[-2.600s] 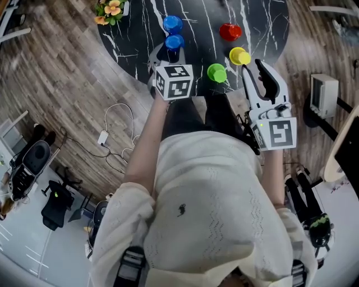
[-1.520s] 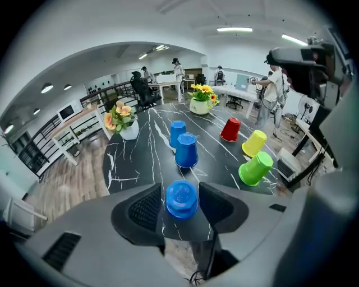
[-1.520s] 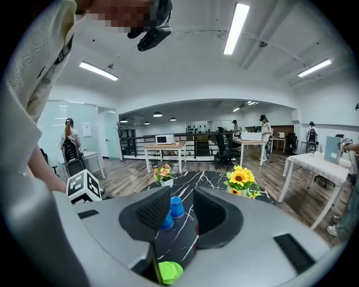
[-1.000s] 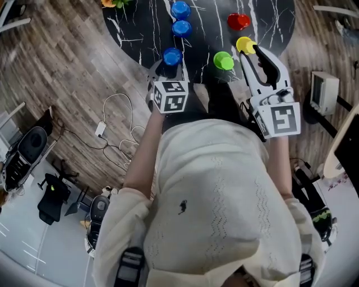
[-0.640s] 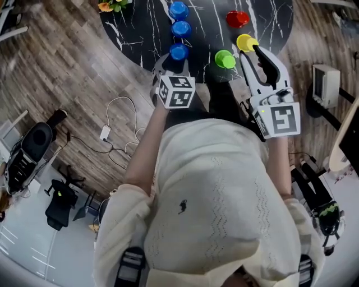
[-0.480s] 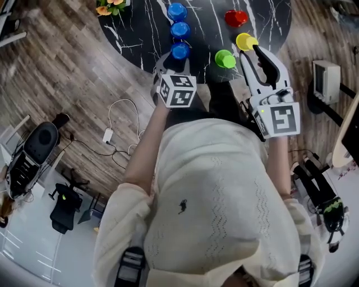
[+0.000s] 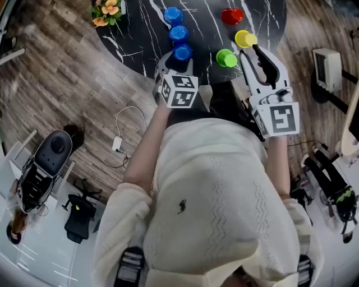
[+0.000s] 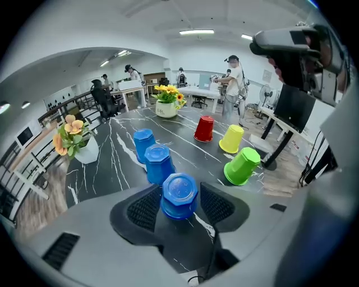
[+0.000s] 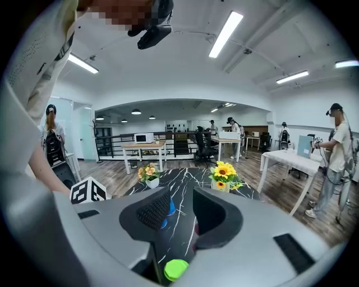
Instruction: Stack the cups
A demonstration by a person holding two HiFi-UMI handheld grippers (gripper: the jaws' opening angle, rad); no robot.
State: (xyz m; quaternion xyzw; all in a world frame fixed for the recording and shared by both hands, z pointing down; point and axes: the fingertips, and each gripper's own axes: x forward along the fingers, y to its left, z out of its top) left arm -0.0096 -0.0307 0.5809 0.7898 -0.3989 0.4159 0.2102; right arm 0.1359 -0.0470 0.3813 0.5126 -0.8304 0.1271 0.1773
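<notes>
The left gripper (image 7: 179, 59) straddles the nearest blue cup (image 7: 182, 52) on the marbled table (image 7: 140, 33) in the head view. The right gripper (image 7: 253, 51) hangs near the yellow cup (image 7: 245, 39).

In the left gripper view, its jaws have just opened and the cup stands loose between them.

In the right gripper view, the jaws are apart and empty.

The cups seem light and stiff, so pinch the sidewall. No writing is legible.

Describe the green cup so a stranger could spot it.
Find the round black marble table. Three upside-down cups line its right side. The green cup is nearest the person, with the yellow cup and red cup beyond it.
</notes>
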